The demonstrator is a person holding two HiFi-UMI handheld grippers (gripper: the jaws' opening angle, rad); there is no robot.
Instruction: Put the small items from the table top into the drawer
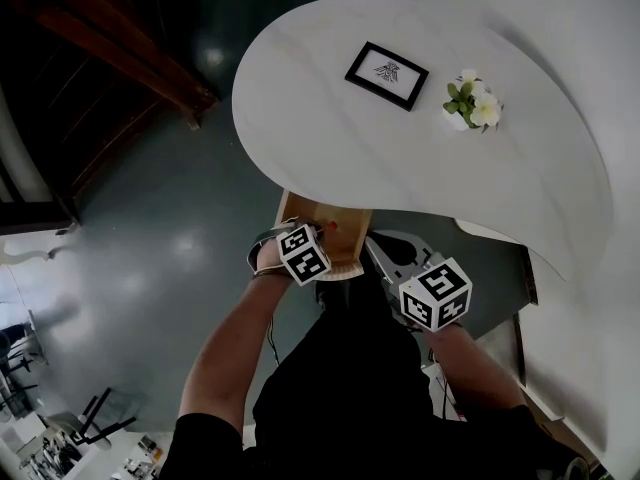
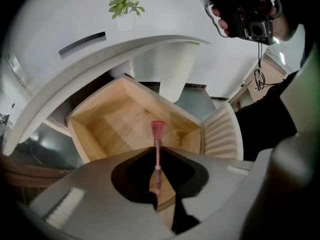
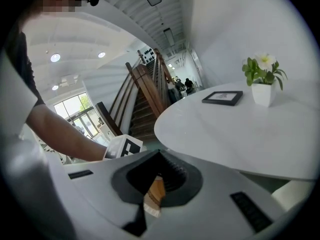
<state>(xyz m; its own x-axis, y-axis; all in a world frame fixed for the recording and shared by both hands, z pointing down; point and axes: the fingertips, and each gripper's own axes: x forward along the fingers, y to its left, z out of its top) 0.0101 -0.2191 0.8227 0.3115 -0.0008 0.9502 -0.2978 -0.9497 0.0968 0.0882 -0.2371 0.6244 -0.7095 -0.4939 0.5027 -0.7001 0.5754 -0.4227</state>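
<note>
An open wooden drawer [image 1: 345,220] sticks out from under the white table [image 1: 400,168]. In the left gripper view its inside [image 2: 125,119] holds nothing I can see. My left gripper [image 2: 157,180] is shut on a thin pink brush [image 2: 157,131], whose bristle end points out over the drawer. In the head view this gripper [image 1: 322,234] hovers just above the drawer. My right gripper [image 3: 150,204] is shut with nothing in it. It hangs to the right of the drawer [image 3: 156,191], and the drawer's wood shows through the gap behind its tips.
On the table stand a black picture frame [image 1: 386,75] and a small potted plant [image 1: 472,105]. Both also show in the right gripper view, frame [image 3: 222,98] and plant [image 3: 263,81]. The drawer's white ribbed front [image 2: 222,134] faces me. A dark staircase [image 1: 120,48] rises at the left.
</note>
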